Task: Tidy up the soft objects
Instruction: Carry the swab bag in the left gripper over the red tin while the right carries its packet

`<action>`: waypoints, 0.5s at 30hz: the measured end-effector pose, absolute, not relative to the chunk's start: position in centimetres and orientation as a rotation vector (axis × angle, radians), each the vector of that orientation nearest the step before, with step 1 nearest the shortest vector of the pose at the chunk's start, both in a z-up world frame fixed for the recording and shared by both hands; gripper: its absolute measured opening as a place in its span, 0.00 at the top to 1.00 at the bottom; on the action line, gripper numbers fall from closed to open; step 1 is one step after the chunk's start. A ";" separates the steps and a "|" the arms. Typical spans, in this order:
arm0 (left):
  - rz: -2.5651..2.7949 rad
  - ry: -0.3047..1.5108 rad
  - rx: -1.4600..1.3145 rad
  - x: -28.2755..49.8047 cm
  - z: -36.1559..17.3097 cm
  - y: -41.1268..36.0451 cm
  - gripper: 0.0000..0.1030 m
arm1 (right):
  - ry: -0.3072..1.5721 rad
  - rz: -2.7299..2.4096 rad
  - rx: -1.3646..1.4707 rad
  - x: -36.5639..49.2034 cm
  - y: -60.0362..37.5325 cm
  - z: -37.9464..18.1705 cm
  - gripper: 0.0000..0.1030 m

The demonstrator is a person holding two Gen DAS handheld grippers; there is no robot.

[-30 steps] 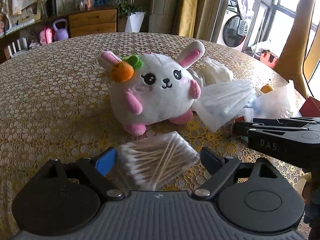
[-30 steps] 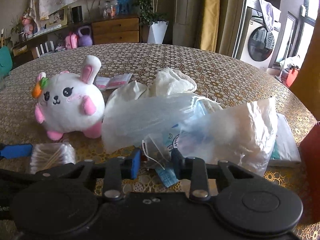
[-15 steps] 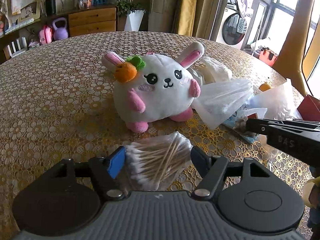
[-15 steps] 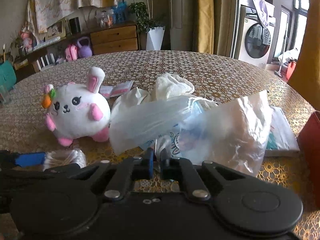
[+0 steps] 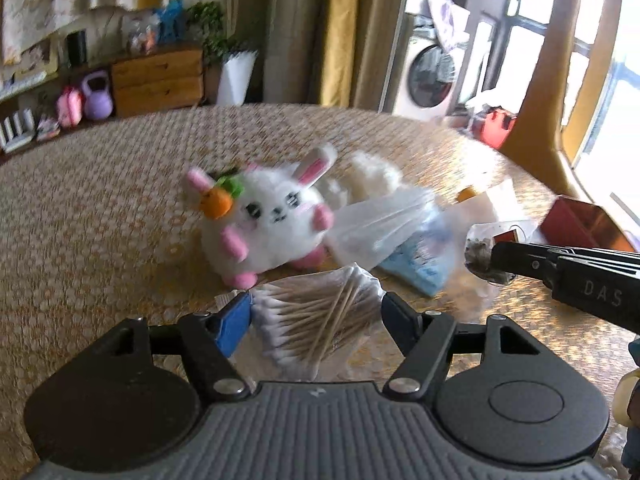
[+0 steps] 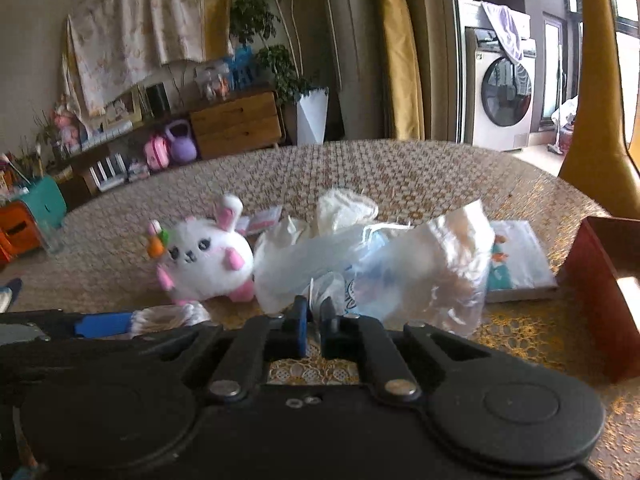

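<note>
Tongs are both gripping: our left tongs (image 5: 316, 316) are clamping the cotton-swab packet (image 5: 316, 324) in front of the plush bunny (image 5: 276, 224), while our right tongs (image 6: 314, 320) are pinching shut on a small clear pouch (image 5: 486, 256) to the bunny's right, so we are clearing both off the surface (image 5: 100, 208).

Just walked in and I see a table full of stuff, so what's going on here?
A person is sorting soft things on a round table with two handheld grippers. The left gripper is clamped on a clear pack of cotton swabs. The right gripper is pinched shut on a small clear packet, held off the table. A plush bunny and crumpled plastic bags lie untouched behind, and a red box stands to the right.
</note>
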State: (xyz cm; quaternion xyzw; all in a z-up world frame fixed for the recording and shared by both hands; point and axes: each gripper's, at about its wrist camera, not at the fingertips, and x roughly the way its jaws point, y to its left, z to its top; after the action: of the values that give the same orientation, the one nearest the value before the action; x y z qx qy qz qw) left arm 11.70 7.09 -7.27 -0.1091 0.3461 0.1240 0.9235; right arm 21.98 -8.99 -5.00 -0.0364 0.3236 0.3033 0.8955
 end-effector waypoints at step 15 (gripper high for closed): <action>0.043 0.632 -0.122 12.3 -1.6 -0.8 0.31 | 0.541 0.501 0.011 19.6 -18.2 0.9 0.95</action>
State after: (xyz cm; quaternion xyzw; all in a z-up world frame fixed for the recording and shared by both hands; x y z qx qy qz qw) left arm 12.26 -0.79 -1.57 -0.0601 0.3107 0.0211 0.9484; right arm 19.57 -18.17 0.90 0.0054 0.2645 0.2449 0.9327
